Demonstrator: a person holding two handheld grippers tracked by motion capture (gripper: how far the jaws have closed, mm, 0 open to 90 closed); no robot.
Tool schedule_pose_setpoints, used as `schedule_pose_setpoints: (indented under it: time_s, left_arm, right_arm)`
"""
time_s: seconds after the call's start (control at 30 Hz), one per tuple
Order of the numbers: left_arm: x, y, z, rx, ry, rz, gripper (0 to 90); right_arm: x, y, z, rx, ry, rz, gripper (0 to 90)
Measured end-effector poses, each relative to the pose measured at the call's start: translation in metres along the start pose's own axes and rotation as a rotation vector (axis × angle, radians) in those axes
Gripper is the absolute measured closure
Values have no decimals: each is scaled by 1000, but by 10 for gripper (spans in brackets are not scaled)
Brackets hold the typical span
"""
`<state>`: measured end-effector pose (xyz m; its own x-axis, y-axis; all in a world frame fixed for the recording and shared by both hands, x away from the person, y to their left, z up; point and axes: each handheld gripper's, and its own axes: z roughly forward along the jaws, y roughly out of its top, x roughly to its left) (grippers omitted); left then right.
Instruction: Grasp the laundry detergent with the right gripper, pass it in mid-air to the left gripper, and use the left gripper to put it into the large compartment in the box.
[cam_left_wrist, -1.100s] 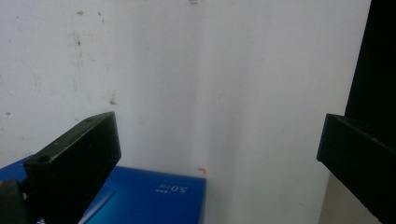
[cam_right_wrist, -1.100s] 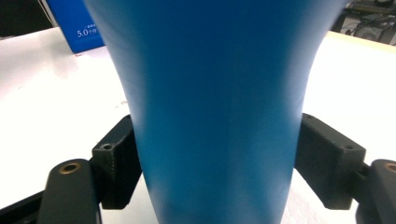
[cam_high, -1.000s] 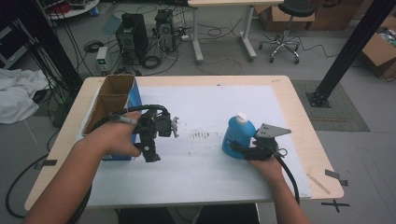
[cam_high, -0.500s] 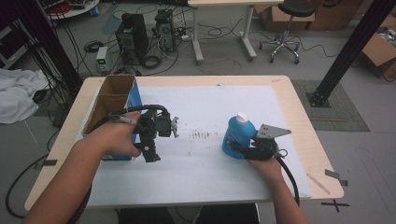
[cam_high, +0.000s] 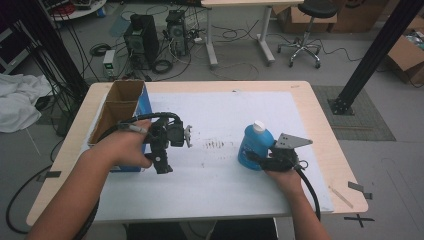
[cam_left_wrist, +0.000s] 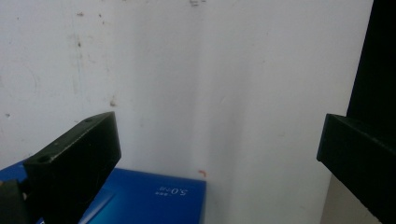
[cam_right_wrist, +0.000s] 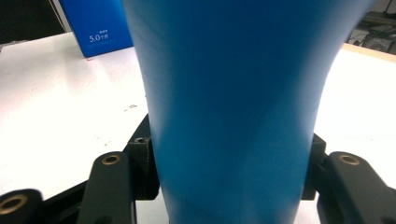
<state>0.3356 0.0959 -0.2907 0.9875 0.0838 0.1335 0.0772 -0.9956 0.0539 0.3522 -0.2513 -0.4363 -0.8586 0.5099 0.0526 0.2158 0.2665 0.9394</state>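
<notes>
Since a second ago nothing on the table has shifted, but your right gripper (cam_high: 260, 159) has just been closing its jaws, and they now pinch the blue bottle (cam_high: 255, 146) by its narrow lower body, one jaw on each side as the right gripper view shows. The bottle stands upright on the white sheet (cam_high: 225, 170), right of centre, its white cap (cam_high: 258, 125) on top, well apart from the cardboard box (cam_high: 120, 107) at the left edge. Because the grip sits low on a smooth, tapering wall, the bottle could, I judge, tip or slide in the jaws if you lift fast or tilt your wrist. Your right forearm comes in from the bottom edge with the gripper held about level. Your left gripper (cam_high: 162, 145) hangs beside the box, pointing down, jaws spread wide over bare sheet and holding nothing.
</notes>
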Motion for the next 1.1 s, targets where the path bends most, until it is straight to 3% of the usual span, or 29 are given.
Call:
schedule_pose_setpoints:
  time_s: [0.17, 0.33, 0.6, 0.67, 0.73, 1.1]
  left_arm:
    - [0, 1, 0, -4, 0, 1, 1]
    - [1, 4, -1, -4, 2, 7, 1]
    - [2, 11, -8, -12, -1, 19, 1]
    - [2, 11, -9, -14, 1, 21, 1]
    - [1, 13, -13, -17, 0, 22, 1]
    - [-3, 21, -28, -27, -17, 44, 1]
  right_arm:
    - [2, 2, 0, 9, -11, -12, 449]
    - [10, 10, -2, 31, -26, -63, 456]
    - [23, 37, -12, 20, 96, -96, 455]
    - [25, 39, -13, 22, 109, -102, 455]
    - [33, 46, -14, 24, 158, -118, 454]
    - [57, 54, -4, 32, 286, -157, 453]
